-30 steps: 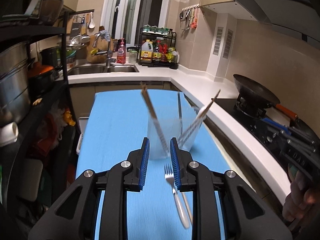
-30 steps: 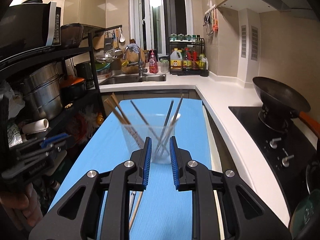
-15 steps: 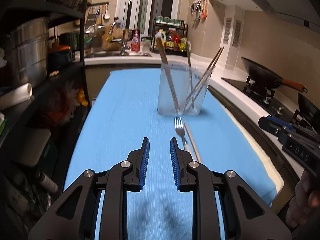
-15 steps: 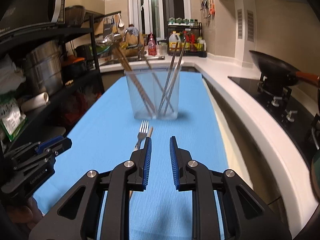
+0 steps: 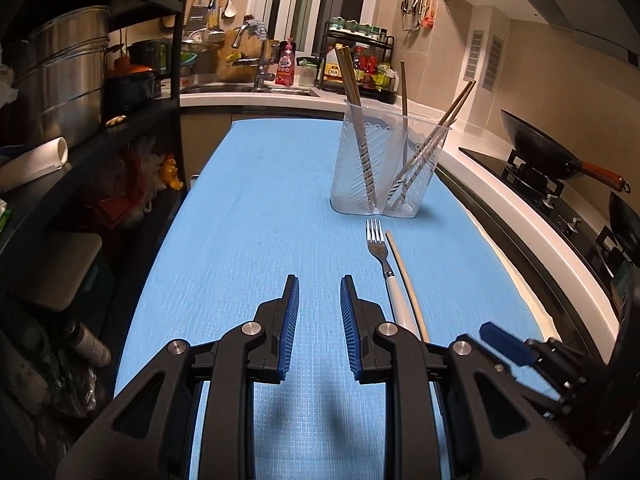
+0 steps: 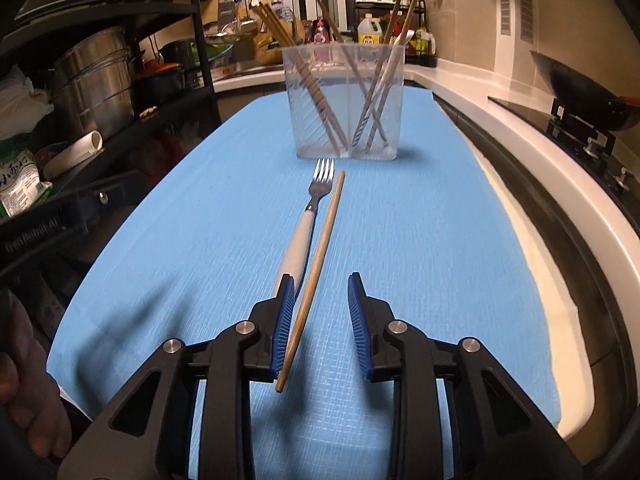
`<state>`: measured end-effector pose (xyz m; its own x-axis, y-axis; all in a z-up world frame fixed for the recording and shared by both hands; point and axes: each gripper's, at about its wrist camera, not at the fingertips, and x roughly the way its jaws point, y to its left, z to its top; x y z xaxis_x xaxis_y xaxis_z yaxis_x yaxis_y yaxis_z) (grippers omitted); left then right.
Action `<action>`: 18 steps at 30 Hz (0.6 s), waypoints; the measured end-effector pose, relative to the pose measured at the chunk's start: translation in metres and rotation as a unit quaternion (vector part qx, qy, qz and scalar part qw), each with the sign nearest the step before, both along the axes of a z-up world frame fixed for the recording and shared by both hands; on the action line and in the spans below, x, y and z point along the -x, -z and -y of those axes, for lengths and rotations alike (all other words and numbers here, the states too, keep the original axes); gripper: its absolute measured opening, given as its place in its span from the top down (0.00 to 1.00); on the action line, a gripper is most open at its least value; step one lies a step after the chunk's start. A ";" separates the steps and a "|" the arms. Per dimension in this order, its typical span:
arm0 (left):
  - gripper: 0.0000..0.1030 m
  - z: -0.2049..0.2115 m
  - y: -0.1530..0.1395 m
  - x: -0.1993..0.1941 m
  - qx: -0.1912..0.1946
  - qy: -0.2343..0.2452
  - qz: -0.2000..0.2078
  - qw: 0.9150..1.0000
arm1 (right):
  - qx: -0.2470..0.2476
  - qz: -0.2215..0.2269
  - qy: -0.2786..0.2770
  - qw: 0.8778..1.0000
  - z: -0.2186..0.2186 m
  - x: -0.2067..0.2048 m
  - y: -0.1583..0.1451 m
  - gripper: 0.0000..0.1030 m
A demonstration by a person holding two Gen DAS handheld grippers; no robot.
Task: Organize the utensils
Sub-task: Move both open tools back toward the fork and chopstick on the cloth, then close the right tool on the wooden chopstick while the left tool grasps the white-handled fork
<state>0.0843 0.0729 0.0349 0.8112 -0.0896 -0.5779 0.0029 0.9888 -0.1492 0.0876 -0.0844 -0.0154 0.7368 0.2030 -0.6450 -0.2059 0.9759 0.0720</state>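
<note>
blue mat (image 6: pixel 420 216) carries a clear holder (image 6: pixel 344 100) of chopsticks, with fork (image 6: pixel 308 216) and loose chopstick (image 6: pixel 316 272) side by side before it; right gripper (image 6: pixel 322 320) angled down, jaws just widened astride the chopstick's near end, unclamped; left gripper (image 5: pixel 319 332) low, parted, empty.

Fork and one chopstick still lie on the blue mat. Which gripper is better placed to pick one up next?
Right. The right gripper has just been opening, and the loose chopstick lies between its jaws, ungripped. The left gripper hangs over bare mat, beside the fork.
</note>
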 end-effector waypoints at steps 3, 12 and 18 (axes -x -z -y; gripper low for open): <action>0.79 -0.002 -0.001 0.002 -0.002 -0.003 0.001 1.000 | 0.000 -0.013 -0.003 1.000 -0.002 -0.001 0.008 0.68; 0.79 -0.009 0.002 0.005 0.002 -0.015 -0.004 1.000 | -0.003 -0.051 -0.008 0.999 -0.005 -0.006 0.024 0.66; 0.79 -0.004 0.007 0.004 0.001 -0.004 -0.006 1.000 | 0.012 -0.053 0.010 0.998 0.001 -0.007 0.026 0.93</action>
